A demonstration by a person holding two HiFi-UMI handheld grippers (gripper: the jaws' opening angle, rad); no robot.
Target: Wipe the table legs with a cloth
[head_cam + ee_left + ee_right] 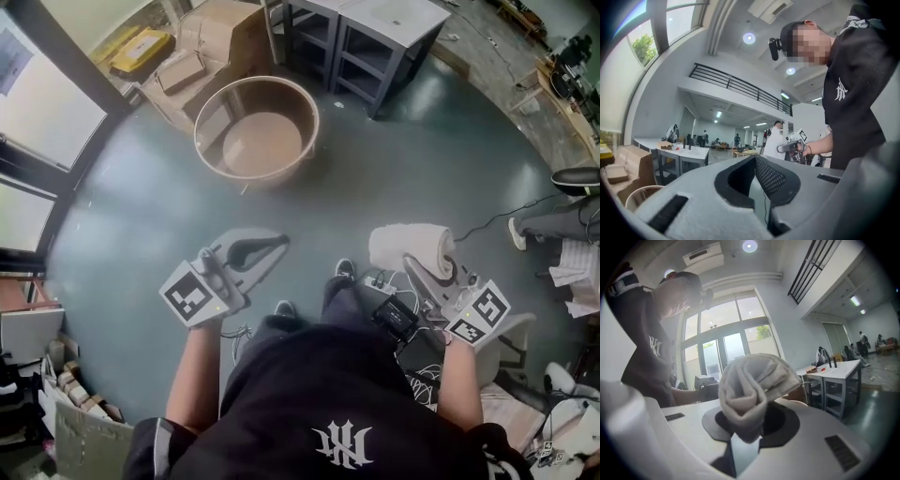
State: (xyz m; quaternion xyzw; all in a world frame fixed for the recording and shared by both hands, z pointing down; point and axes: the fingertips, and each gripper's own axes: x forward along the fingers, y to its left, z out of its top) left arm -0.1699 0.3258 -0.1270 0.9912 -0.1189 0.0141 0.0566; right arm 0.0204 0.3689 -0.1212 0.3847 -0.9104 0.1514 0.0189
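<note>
The right gripper (419, 265) pinches a thick off-white cloth (409, 246), rolled into a soft bundle bulging above its jaws, the left gripper (269, 246) is pressed together and empty, and beyond stand a round tub (272, 94) and grey tables (394, 14).

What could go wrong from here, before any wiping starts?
The right gripper pinches only the lower end of the rolled cloth in its jaws; it might unroll or slip out. A cable trails over the floor on the right, and a round tub stands before the tables: possible trips.
</note>
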